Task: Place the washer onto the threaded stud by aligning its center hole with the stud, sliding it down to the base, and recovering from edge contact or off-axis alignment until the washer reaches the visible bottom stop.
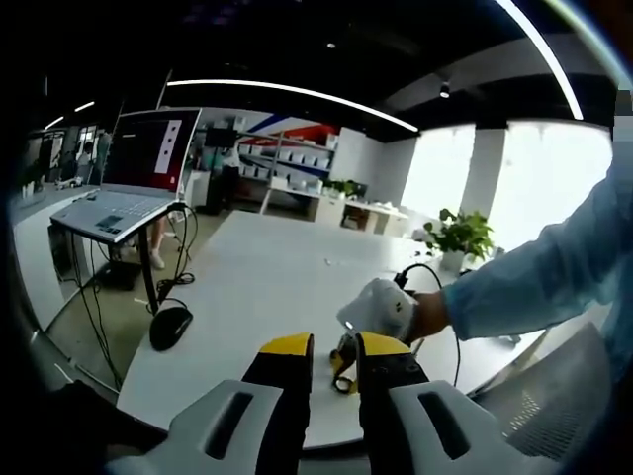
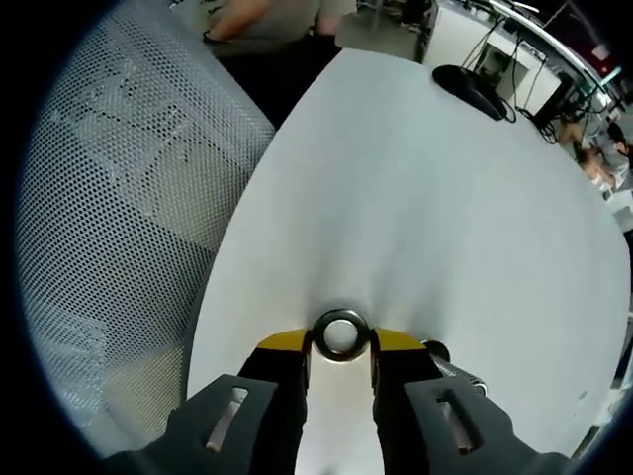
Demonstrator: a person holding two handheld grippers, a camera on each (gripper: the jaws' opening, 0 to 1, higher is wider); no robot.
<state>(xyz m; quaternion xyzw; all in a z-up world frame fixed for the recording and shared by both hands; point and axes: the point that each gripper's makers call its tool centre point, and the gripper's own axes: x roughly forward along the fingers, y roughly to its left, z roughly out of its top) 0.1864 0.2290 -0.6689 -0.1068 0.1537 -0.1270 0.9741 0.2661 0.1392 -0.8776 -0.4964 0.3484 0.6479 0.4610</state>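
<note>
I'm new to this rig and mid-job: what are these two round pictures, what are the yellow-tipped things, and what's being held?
Each picture comes from a camera riding on a hand-held two-jaw gripper. In the left gripper view, the left gripper looks across a white table, and a person's hand carries the right gripper in from the right. In the right gripper view, the right gripper clamps a metal ring, the washer, above the table. A dark stud-like part sits beside its jaw. A computer mouse lies at the table edge.

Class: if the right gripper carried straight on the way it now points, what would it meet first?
Probably the bare white table. The right gripper, holding the washer between its fingers, points across open tabletop; the black mouse lies far off to one side. Depth is unclear.
</note>
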